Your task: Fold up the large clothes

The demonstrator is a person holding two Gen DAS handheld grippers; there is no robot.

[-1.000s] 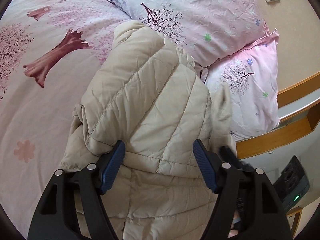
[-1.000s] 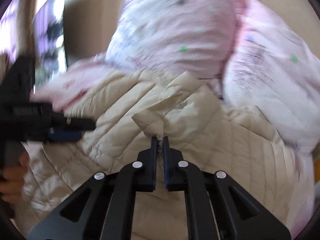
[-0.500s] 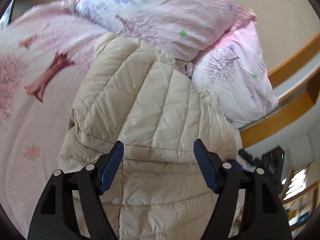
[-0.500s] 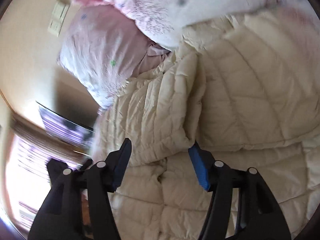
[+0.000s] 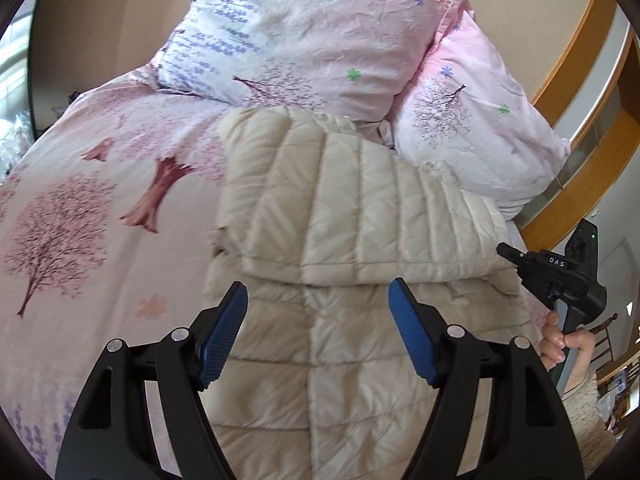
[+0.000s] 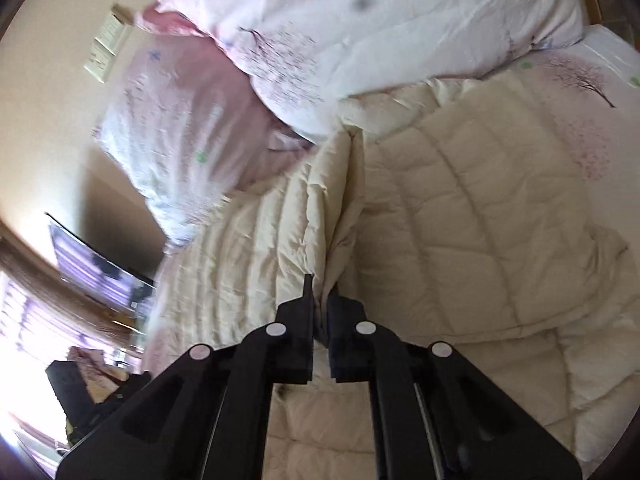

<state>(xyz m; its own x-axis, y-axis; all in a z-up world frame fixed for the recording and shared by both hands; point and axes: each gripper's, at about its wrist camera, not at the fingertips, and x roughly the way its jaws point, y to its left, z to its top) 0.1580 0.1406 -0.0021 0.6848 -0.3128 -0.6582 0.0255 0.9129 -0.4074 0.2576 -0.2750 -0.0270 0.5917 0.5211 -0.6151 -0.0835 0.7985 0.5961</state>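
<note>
A cream quilted puffer jacket lies partly folded on the bed, its upper part doubled over the lower part. My left gripper is open and empty above the lower half, blue pads apart. My right gripper is shut on a raised fold of the jacket at its edge near the pillows. The right gripper also shows in the left wrist view, at the jacket's right side, held by a hand.
Two pink floral pillows lean at the bed's head behind the jacket. A pink tree-print bedsheet spreads to the left. A wooden headboard rail runs at the right. A wall switch shows in the right wrist view.
My right gripper opened half a second ago and has closed again on a jacket fold. My left gripper drew back a little, staying open.
</note>
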